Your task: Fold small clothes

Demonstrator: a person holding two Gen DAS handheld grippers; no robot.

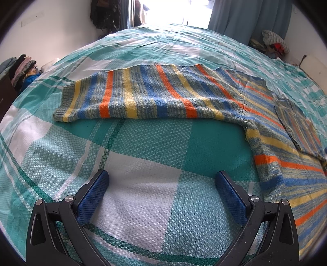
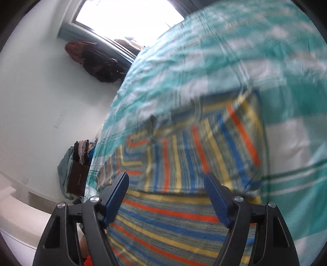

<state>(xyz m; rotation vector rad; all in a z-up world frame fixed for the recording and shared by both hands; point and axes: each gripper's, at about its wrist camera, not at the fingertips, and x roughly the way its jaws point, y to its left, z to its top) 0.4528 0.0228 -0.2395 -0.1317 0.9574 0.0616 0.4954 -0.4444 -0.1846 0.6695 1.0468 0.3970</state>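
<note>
While the striped sweater [image 1: 155,96] lies flat on the checked bedspread [image 1: 143,147], both your left gripper [image 1: 162,196] and right gripper [image 2: 166,198] gape empty; pinch the outstretched sleeve cuff [image 1: 65,106] squarely before folding inward.

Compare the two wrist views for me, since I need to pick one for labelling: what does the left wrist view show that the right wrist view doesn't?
Only the left wrist view shows the striped knitted sweater's long sleeve spread flat and sharp, a blue curtain, and the left gripper open over bare bedspread.

Only the right wrist view, blurred, shows the right gripper open over the sweater's body, and a window frame.

Both show the teal-and-white checked bedspread, the sweater, dark hanging clothes and a pile of clothes beside the bed.
</note>
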